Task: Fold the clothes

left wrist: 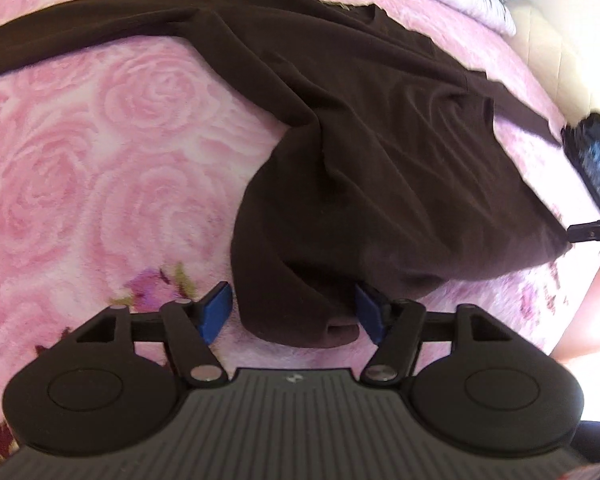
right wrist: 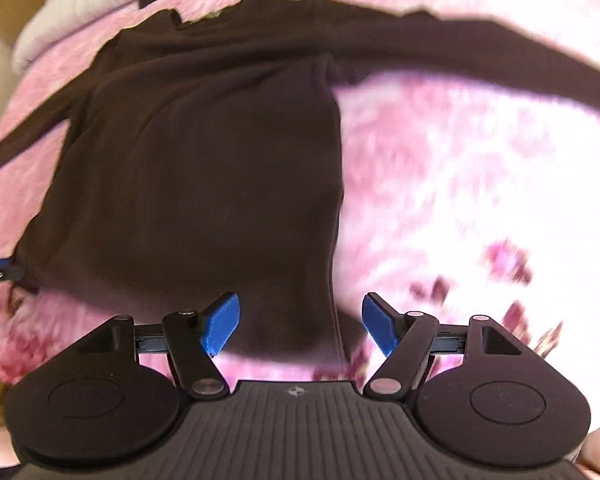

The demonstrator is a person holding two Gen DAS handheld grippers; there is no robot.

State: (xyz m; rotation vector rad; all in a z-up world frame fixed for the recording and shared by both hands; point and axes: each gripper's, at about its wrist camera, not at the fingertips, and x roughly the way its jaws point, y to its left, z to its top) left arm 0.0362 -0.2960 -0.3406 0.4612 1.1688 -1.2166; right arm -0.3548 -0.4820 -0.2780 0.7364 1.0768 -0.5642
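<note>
Left wrist view: the left gripper (left wrist: 292, 314) has its blue pads (left wrist: 216, 312) wide apart, w/ a rolled fold of the dark brown garment (left wrist: 360, 152) lying between them; the pads are not closed on it. The garment is spread on a pink rose-pattern blanket (left wrist: 100, 152), one sleeve going far to the left. At the right edge a part of the other gripper shows, just beside the garment's border.

Right wrist view: the right gripper (right wrist: 300, 326) is also wide open, pads (right wrist: 380, 328) apart, holding nothing. The garment's bottom hem sits between and under the fingers. The picture is blurred on the right side. A white pillow (right wrist: 80, 4) lies at the top left, beyond the blanket.
</note>
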